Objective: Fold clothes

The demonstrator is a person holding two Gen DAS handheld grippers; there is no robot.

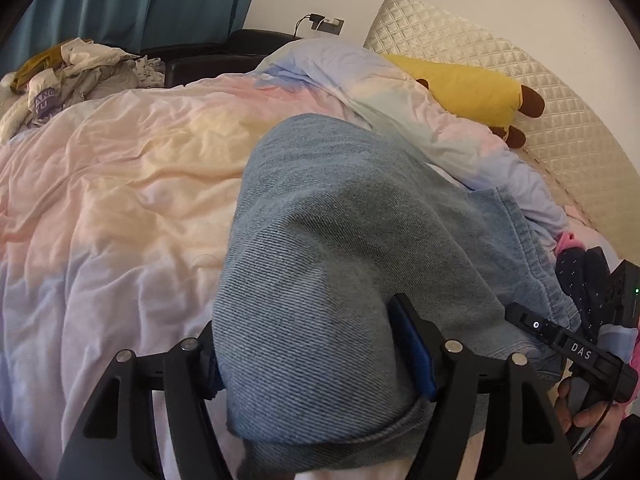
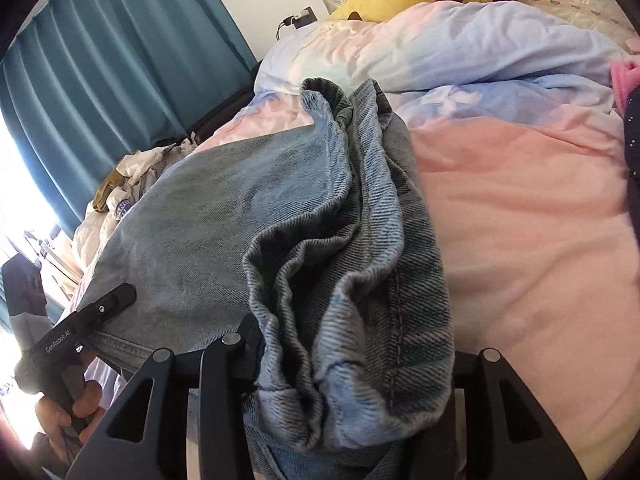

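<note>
Soft daylight fills both fisheye views, bright enough to show the weave of the faded blue denim jeans [image 1: 320,240]. In the right wrist view a window at the left edge is blown out to white glare beside the teal pleated curtain [image 2: 120,80]. Edges curve strongly, with dark vignetted corners. The pale pastel duvet [image 1: 120,180] shows gentle crease shadows; the far background looks slightly soft, perhaps from distortion.
</note>
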